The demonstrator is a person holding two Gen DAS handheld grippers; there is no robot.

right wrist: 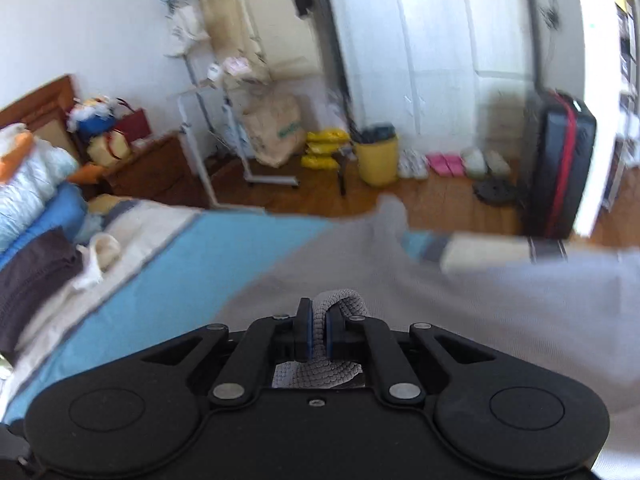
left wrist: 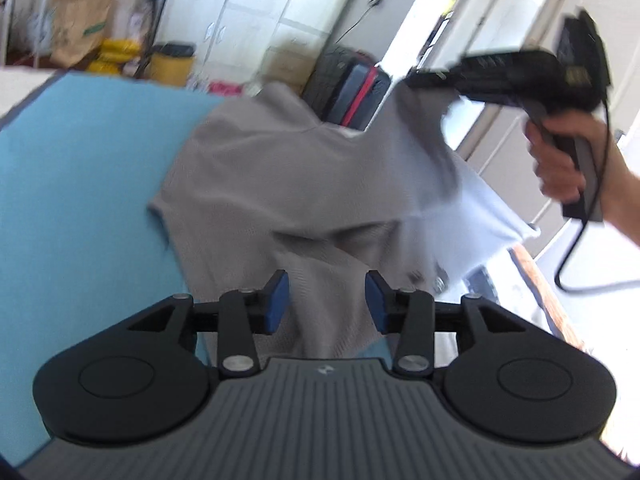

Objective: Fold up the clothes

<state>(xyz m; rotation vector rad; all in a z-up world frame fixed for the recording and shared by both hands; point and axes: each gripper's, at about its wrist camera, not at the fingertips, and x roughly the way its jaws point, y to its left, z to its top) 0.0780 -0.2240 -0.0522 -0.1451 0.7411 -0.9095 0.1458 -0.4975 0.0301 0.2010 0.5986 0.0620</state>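
- Right gripper (right wrist: pixel 318 334): jaws clamped on grey knit garment (left wrist: pixel 256 184).
- Left gripper (left wrist: pixel 327 300): jaws apart, empty.
- Garment lifted over blue bed cover (left wrist: pixel 80 184); wooden floor (right wrist: pixel 460 204), white wardrobe (right wrist: pixel 440 40) behind.

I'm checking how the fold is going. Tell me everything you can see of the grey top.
The grey top looks like a knitted, short-sleeved garment with a notched neckline. It is partly lifted: the right claw is shut on a bunched bit of its ribbed edge and holds that side up in the air, while the rest drapes down, creased, onto the blue bed cover. The lifted side looks paler in the window light. The open left claw hovers over its lower part, gripping nothing. Motion blur hides finer detail.
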